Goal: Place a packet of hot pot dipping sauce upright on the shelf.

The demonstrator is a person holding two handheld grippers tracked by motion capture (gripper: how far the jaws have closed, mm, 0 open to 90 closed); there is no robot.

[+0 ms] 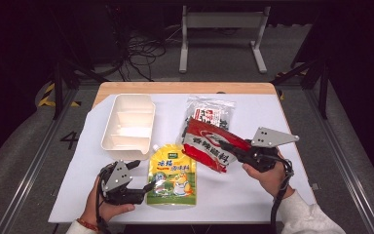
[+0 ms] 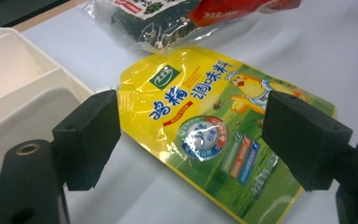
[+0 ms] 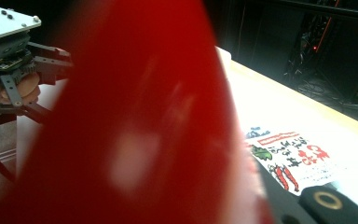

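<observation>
1. High view first: the right gripper is squeezed tight on one end of the red packet and holds it up off the desk, near the right edge.
2. Only a thin bit of the red packet sits between the jaws. If that bit slides out, the packet can drop onto the clear packet of dark bits lying under it, nearer the far edge.
3. Most of the red packet hangs out to the side, so a quick swing could make it flop and twist loose.
4. The left gripper is wide open and holds nothing. It sits near the front edge of the desk, with its tips right at the side of the yellow pouch.
5. In the left gripper view the yellow pouch lies flat on the white sheet, between the two open jaws but farther off.
6. A flat pouch is hard to pick up. The jaws might just push it along the sheet, or scrape over it.
7. The white tray waits by the far left corner. A packet carried there could bump its wall and shove it.
</observation>
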